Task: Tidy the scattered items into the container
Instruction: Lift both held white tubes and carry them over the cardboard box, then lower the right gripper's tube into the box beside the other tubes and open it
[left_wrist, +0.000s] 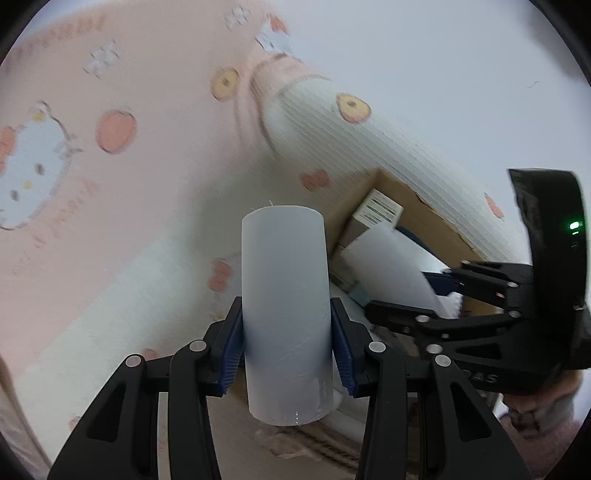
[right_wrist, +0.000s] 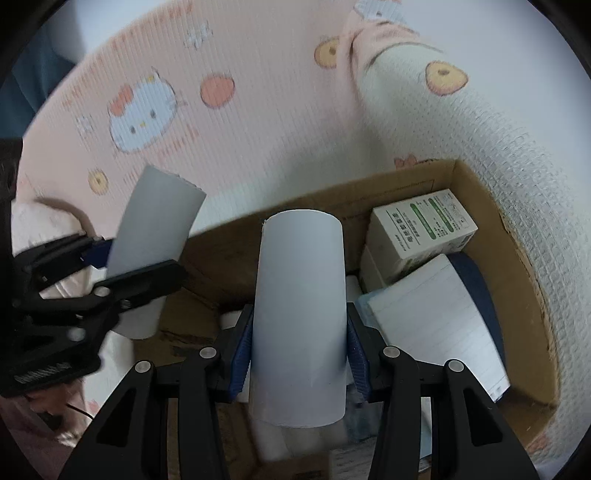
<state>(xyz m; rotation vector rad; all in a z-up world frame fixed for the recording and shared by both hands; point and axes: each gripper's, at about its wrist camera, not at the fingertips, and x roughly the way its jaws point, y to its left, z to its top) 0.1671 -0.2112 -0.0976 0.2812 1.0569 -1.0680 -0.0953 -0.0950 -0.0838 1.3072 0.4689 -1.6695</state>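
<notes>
My left gripper (left_wrist: 286, 332) is shut on a white paper roll (left_wrist: 286, 295) and holds it upright in the air beside the cardboard box (left_wrist: 436, 218). My right gripper (right_wrist: 299, 339) is shut on a second white roll (right_wrist: 301, 314) and holds it over the open box (right_wrist: 480, 192). The left gripper (right_wrist: 122, 266) with its roll (right_wrist: 155, 229) also shows at the left of the right wrist view. The right gripper (left_wrist: 439, 295) with its roll (left_wrist: 391, 266) shows at the right of the left wrist view.
The box holds a green-and-white carton (right_wrist: 421, 229), a lined notebook (right_wrist: 436, 317) and other white rolls (right_wrist: 273, 439). A pink and white cartoon-print blanket (right_wrist: 221, 122) lies around the box. A white wall is behind it.
</notes>
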